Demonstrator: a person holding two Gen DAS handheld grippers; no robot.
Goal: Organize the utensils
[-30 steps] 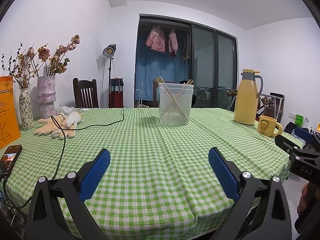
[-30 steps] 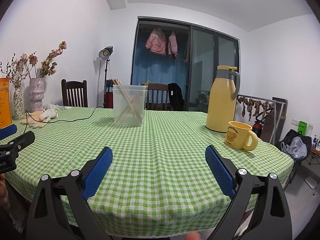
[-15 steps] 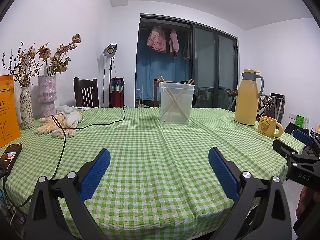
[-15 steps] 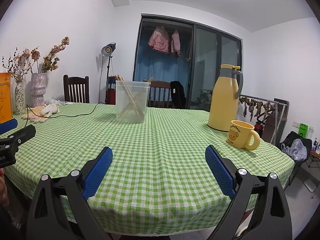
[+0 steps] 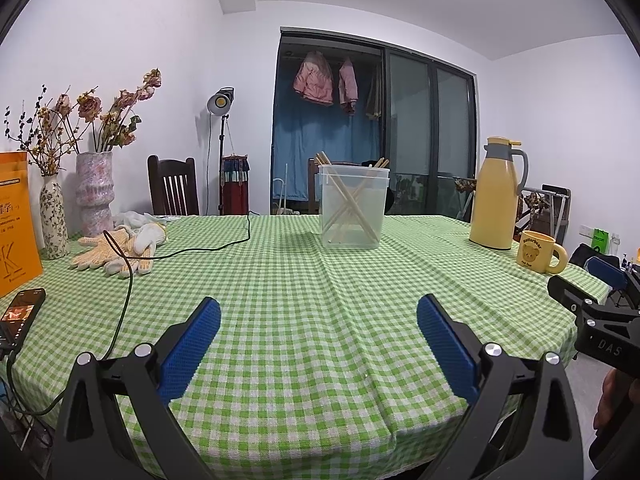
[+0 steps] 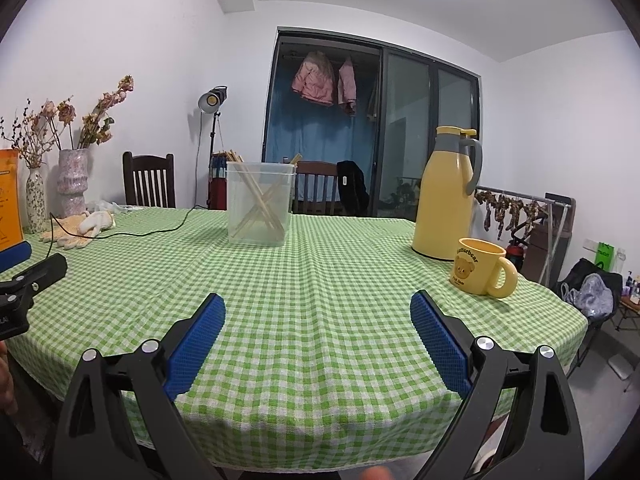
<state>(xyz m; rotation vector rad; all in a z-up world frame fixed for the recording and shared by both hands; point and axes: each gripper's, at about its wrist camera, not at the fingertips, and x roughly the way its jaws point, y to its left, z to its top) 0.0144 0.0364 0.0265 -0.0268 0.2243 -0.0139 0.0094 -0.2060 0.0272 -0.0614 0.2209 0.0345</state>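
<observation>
A clear plastic container (image 5: 351,205) (image 6: 259,203) stands at the far middle of the green checked table (image 5: 304,304) (image 6: 320,292). Several wooden chopsticks (image 5: 352,204) (image 6: 260,204) lean crossed inside it. My left gripper (image 5: 319,312) hovers open over the table's near edge, nothing between its blue pads. My right gripper (image 6: 318,308) is open too, also above the near edge and empty. Each gripper shows at the side of the other's view: the right gripper (image 5: 592,296) and the left gripper (image 6: 24,276).
A yellow thermos (image 5: 498,194) (image 6: 448,196) and a yellow bear mug (image 5: 540,251) (image 6: 482,267) stand at the right. At the left are work gloves (image 5: 116,246), a black cable (image 5: 128,276), a phone (image 5: 18,314), two vases (image 5: 94,192), an orange box (image 5: 16,220). Chairs stand behind.
Both grippers have drawn back and dropped slightly toward the near table edge. The container and chopsticks have stayed put, and both grippers remain open.
</observation>
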